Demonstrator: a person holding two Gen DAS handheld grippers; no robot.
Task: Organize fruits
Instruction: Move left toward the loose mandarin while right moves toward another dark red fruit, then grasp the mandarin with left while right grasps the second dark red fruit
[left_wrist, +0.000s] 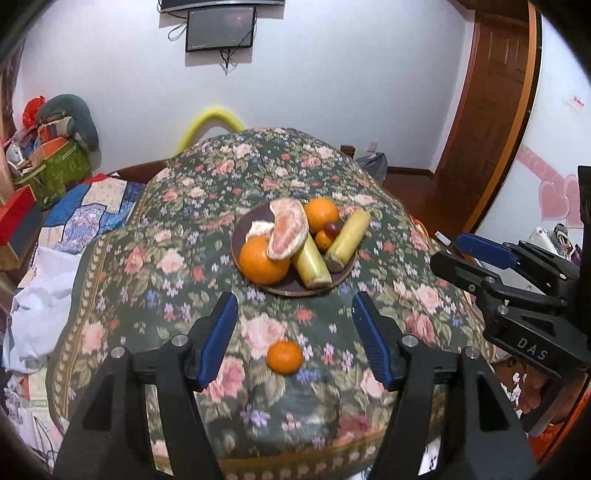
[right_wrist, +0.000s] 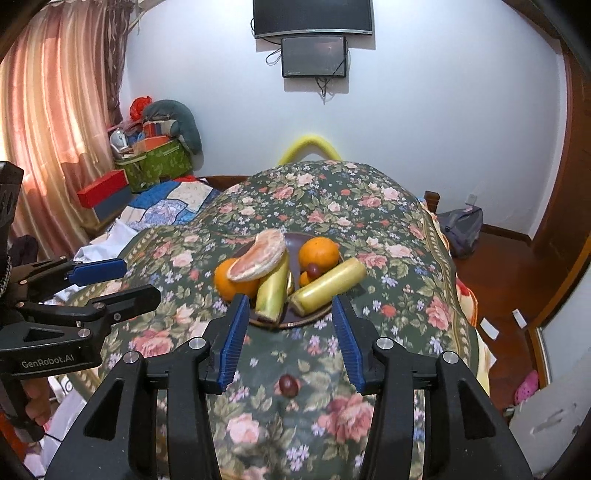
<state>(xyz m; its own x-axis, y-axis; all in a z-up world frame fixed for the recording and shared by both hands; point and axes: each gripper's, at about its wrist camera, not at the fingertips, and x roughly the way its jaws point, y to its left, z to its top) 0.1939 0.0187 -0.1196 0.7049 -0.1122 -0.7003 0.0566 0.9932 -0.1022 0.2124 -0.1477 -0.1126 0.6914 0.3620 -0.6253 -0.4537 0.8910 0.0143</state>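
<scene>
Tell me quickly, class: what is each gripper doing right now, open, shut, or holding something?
Left gripper: open, holding nothing; a small orange lies on the floral cloth between its fingers.
Right gripper: open, holding nothing; a dark red fruit lies below it.

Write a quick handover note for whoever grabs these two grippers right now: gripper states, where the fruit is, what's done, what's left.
Left gripper: open, empty, hovering over the loose mandarin on the floral cloth.
Right gripper: open, empty, above the loose dark red fruit on the cloth.
Done: plate already holds two oranges, a pomelo piece, two pale yellow-green stalk pieces and small fruits.
Left: pick up the mandarin and the dark red fruit, probably for the plate.
</scene>
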